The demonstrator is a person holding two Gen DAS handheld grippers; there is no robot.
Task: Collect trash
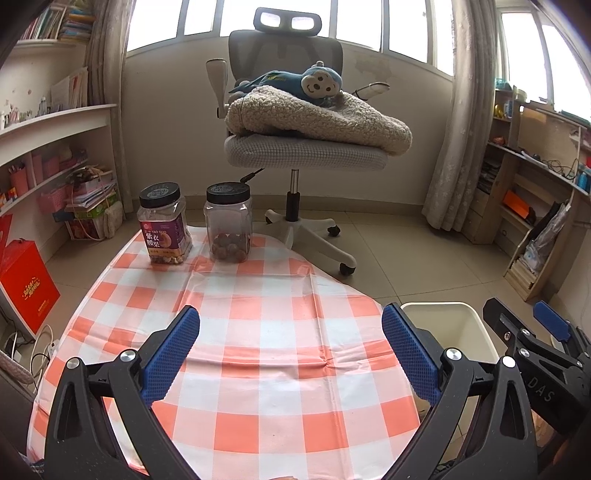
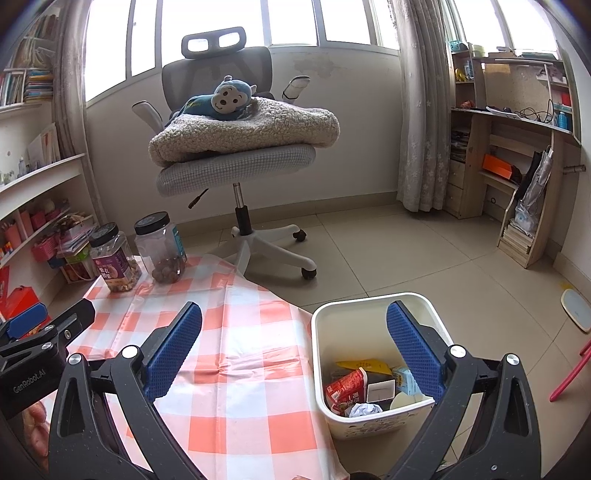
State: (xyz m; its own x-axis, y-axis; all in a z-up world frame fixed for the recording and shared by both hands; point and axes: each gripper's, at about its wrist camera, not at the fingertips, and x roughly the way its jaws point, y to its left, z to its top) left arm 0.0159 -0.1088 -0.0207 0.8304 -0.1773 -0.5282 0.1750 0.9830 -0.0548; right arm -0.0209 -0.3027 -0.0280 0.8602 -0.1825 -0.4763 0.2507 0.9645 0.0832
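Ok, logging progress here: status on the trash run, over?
Left gripper open, empty. Right gripper open, empty. Trash in bin beside table. Only two jars on tablecloth.

Left gripper (image 1: 290, 354), right gripper (image 2: 293, 350) agape

daylit windows (image 2: 207, 33), grey office chair (image 2: 236, 122), tiled floor (image 2: 406, 251).

You're in a home study or bedroom corner. Bay windows (image 2: 288, 22) with lace curtains (image 2: 421, 110), tiled floor (image 2: 388, 251). Mesh office chair (image 1: 284, 48) holds a folded fleece blanket (image 1: 317, 114) and a blue monkey plush (image 1: 295, 83). White bookshelves (image 1: 48, 122) on your left, stuffed with books and pink bins. Wooden shelving unit (image 2: 509, 122) on your right, cables on it. Checkered tablecloth (image 1: 258, 314) on the bench, two snack jars (image 1: 164, 225) at its far edge, household waste bin (image 2: 373, 306) just beside it.
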